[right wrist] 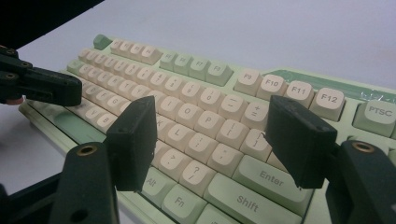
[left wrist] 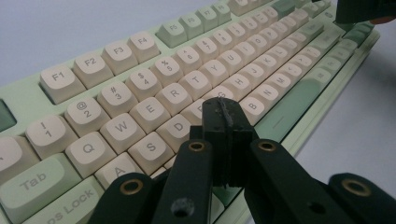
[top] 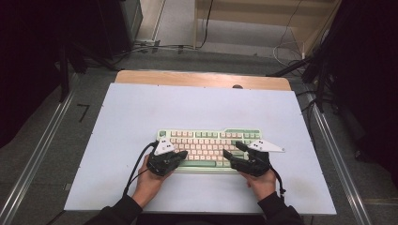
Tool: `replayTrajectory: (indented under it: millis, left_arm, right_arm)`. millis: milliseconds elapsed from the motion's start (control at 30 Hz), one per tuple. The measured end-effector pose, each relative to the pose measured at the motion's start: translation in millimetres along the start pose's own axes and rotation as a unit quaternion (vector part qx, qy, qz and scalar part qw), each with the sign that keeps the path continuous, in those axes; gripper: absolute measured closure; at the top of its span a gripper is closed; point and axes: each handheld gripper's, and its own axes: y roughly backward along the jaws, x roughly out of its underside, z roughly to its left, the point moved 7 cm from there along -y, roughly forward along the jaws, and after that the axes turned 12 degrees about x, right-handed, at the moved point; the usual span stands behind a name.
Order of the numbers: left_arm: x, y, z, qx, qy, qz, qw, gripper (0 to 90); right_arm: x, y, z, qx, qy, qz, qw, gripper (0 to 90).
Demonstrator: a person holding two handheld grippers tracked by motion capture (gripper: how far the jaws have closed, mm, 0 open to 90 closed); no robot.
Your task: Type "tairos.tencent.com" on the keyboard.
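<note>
The keyboard (top: pixel 210 149) is lying on the desk (top: pixel 141 112). The left hand-held gripper (left wrist: pixel 225 112) is hovering over its middle keys, jaws fully closed, probably for pressing one key. The right hand-held gripper (right wrist: pixel 212 140) is hanging wide open and empty over its Enter side.

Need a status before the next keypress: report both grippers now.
Left gripper: shut, empty, tips over the keyboard near the F and G keys.
Right gripper: open, empty, above the keys by Enter.

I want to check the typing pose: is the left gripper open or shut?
Shut. In the left gripper view, the left gripper has its two pads pressed together with no gap, above the keyboard.
</note>
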Motion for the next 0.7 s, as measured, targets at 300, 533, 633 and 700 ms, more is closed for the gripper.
replayTrajectory:
  millis: [300, 533, 633, 700]
  left_arm:
    - [0.9, -1.5, 0.8, 0.0, 0.003, 0.003, 1.0, 90.0]
    - [3.1, -4.0, 2.1, 0.002, 0.011, 0.012, 0.9999, 90.0]
    - [2.8, -3.4, 2.0, 0.001, 0.014, 0.013, 0.9998, 90.0]
    - [0.3, -0.5, 1.9, 0.004, 0.015, 0.001, 0.9999, 90.0]
  right_arm:
    - [0.4, -0.2, 0.3, -0.001, 0.0, 0.0, 1.0, 32.0]
    - [0.2, 0.1, 0.4, -0.001, 0.0, -0.001, 1.0, 32.1]
    - [0.9, 0.0, 0.6, -0.001, 0.002, 0.001, 1.0, 32.2]
    - [0.2, 1.0, 0.6, -0.001, 0.001, -0.001, 1.0, 32.3]
